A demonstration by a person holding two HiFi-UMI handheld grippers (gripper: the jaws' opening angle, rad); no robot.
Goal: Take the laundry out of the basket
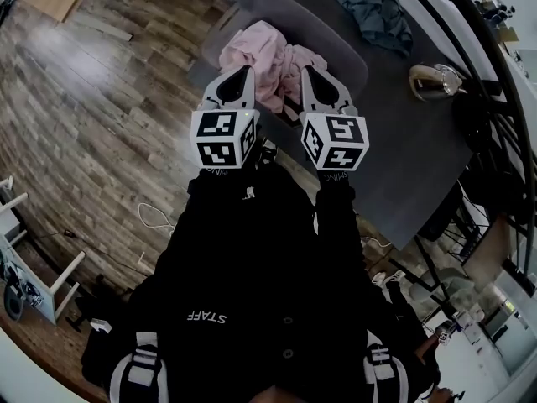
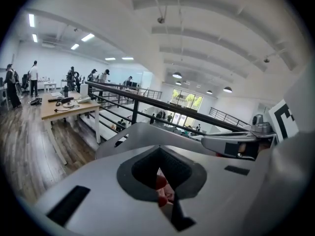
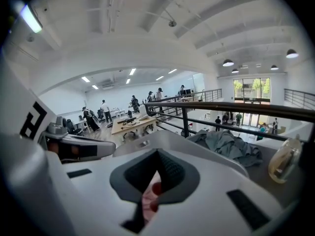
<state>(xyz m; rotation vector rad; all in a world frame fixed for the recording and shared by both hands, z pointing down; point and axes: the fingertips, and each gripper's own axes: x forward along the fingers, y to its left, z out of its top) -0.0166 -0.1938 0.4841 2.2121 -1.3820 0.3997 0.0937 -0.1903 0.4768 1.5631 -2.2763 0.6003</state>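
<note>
Pink laundry (image 1: pixel 267 55) lies heaped in a grey basket (image 1: pixel 340 44) just ahead of me in the head view. Both grippers hover side by side over the heap, jaws pointing away from me. My left gripper (image 1: pixel 242 70) is shut, its jaws tapering to one tip over the pile's left part. My right gripper (image 1: pixel 311 71) is shut too, over the pile's right part. Neither holds any cloth. In the left gripper view the closed jaws (image 2: pixel 162 181) show only a sliver of pink through their gap; the right gripper view (image 3: pixel 151 186) shows the same.
The basket stands at the edge of a dark grey table (image 1: pixel 403 141). A blue-grey garment (image 1: pixel 373 7) lies crumpled on the table's far side, and a glass kettle (image 1: pixel 436 81) stands to the right. Wooden floor (image 1: pixel 92 116) spreads to the left. A black railing (image 3: pixel 231 107) runs behind the table.
</note>
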